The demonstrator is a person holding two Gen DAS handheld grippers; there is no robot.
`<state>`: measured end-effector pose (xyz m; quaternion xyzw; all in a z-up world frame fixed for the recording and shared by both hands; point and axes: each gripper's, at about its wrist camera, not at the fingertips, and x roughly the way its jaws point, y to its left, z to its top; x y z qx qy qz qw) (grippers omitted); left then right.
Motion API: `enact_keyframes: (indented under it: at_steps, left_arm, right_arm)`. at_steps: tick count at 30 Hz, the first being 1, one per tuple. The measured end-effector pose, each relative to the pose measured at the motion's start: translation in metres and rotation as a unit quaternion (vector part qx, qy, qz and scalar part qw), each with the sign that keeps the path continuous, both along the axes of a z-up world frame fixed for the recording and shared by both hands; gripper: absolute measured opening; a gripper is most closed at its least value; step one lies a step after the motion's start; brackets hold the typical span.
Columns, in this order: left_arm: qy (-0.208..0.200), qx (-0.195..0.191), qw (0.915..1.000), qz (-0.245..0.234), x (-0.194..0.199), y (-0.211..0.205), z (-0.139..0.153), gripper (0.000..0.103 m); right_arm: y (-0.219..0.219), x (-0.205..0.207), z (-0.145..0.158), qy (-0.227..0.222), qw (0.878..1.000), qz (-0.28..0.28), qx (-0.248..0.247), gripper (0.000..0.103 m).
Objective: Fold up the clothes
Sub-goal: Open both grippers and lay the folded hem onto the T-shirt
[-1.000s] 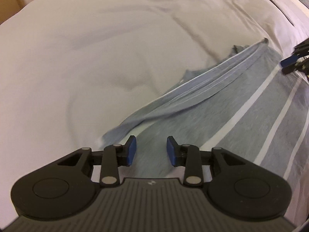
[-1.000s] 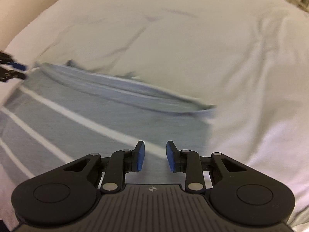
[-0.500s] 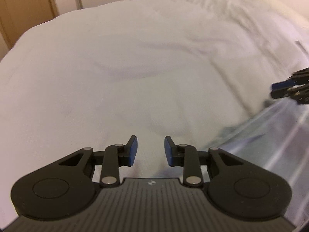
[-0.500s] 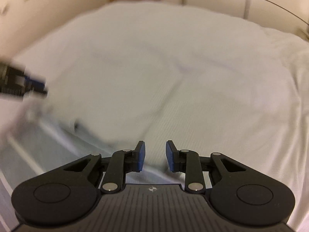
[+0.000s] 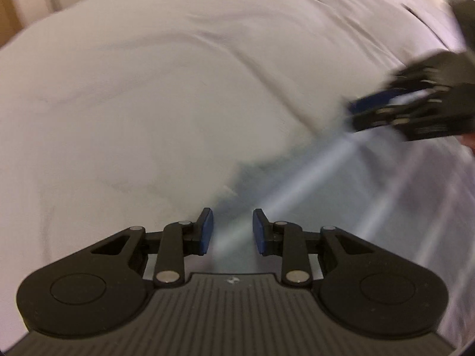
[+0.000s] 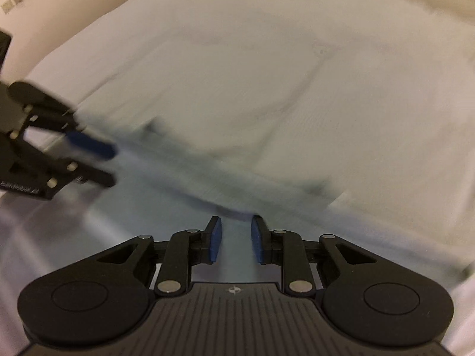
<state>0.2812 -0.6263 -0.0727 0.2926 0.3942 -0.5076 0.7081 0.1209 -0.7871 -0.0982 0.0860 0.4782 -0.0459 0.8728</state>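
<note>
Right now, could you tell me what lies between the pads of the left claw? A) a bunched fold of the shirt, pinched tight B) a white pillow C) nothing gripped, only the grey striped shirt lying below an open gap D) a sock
C: the left claw shows a clear gap between its pads, with the grey striped shirt lying flat on the white bedcover beneath.

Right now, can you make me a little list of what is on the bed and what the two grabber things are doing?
surface: white bed sheet, wrinkled
clothing: grey striped garment, lying flat, blurred
left gripper: jaws apart, nothing pinched, over the garment's edge
right gripper: jaws apart, nothing pinched, over the garment's folded edge
both jaws: just been closing a little
</note>
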Motion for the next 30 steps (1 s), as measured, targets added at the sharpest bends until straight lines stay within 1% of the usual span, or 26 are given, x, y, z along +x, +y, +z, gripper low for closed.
enact_keyframes:
  at_steps: [2,3,5,7,8,10,11,13,16,19,21,22,24,26,27,29,30]
  left_arm:
    - [0.006,-0.019,0.9993,0.032,0.008,0.003,0.01,0.023]
    - [0.011,-0.025,0.9989,0.039,0.01,0.004,0.014,0.023]
    - [0.014,-0.026,0.999,0.033,0.006,0.002,0.018,0.023]
    - [0.012,-0.016,0.9997,0.01,-0.002,0.002,0.016,0.023]
    - [0.011,-0.008,0.9999,0.001,-0.005,0.001,0.012,0.023]
    - [0.005,0.006,1.0,0.003,-0.001,0.006,0.005,0.023]
    - [0.002,0.014,0.9999,0.003,0.001,0.009,0.002,0.023]
    - [-0.004,0.028,0.9996,0.005,0.006,0.014,-0.004,0.023]
    - [-0.018,0.035,0.9986,0.034,0.019,0.028,-0.001,0.025]
    - [-0.025,0.036,0.997,0.063,0.026,0.046,0.012,0.024]
    - [-0.022,0.035,0.9962,0.076,0.023,0.065,0.023,0.024]
    - [-0.021,0.035,0.9959,0.08,0.019,0.075,0.028,0.024]
    - [-0.016,0.038,0.9957,0.083,0.006,0.095,0.037,0.023]
    - [-0.001,0.041,0.9966,0.071,-0.019,0.117,0.041,0.023]
    - [0.007,0.044,0.9969,0.065,-0.031,0.128,0.043,0.023]
    - [0.011,0.072,0.9961,0.05,-0.052,0.147,0.037,0.025]
    - [0.01,0.088,0.9951,0.044,-0.062,0.156,0.033,0.026]
  right_arm:
    - [-0.013,-0.007,0.016,-0.029,0.999,-0.025,-0.019,0.029]
    - [-0.017,-0.015,0.023,-0.037,0.999,-0.034,-0.015,0.029]
    - [-0.013,-0.029,0.026,-0.029,0.999,-0.032,0.001,0.029]
    - [-0.01,-0.043,0.028,-0.02,0.999,-0.028,0.014,0.028]
    - [-0.009,-0.047,0.021,-0.007,1.0,-0.019,0.014,0.028]
    - [-0.007,-0.053,0.008,0.018,1.0,-0.004,0.014,0.028]
    - [-0.014,-0.054,0.003,0.025,1.0,-0.008,0.01,0.028]
    - [-0.032,-0.054,-0.003,0.028,0.999,-0.024,-0.004,0.028]
    - [-0.064,-0.06,0.002,0.018,0.997,-0.058,-0.041,0.028]
    - [-0.093,-0.074,0.012,0.013,0.99,-0.118,-0.07,0.031]
    - [-0.102,-0.092,0.025,0.005,0.986,-0.155,-0.052,0.034]
    - [-0.102,-0.104,0.031,0.0,0.984,-0.172,-0.037,0.035]
    - [-0.091,-0.125,0.04,-0.002,0.984,-0.179,-0.013,0.035]
    - [-0.066,-0.143,0.044,0.005,0.987,-0.161,0.009,0.035]
    - [-0.054,-0.15,0.042,0.016,0.988,-0.152,0.02,0.035]
    - [-0.031,-0.166,0.038,0.038,0.989,-0.134,0.041,0.035]
    - [-0.025,-0.175,0.034,0.051,0.989,-0.129,0.04,0.035]
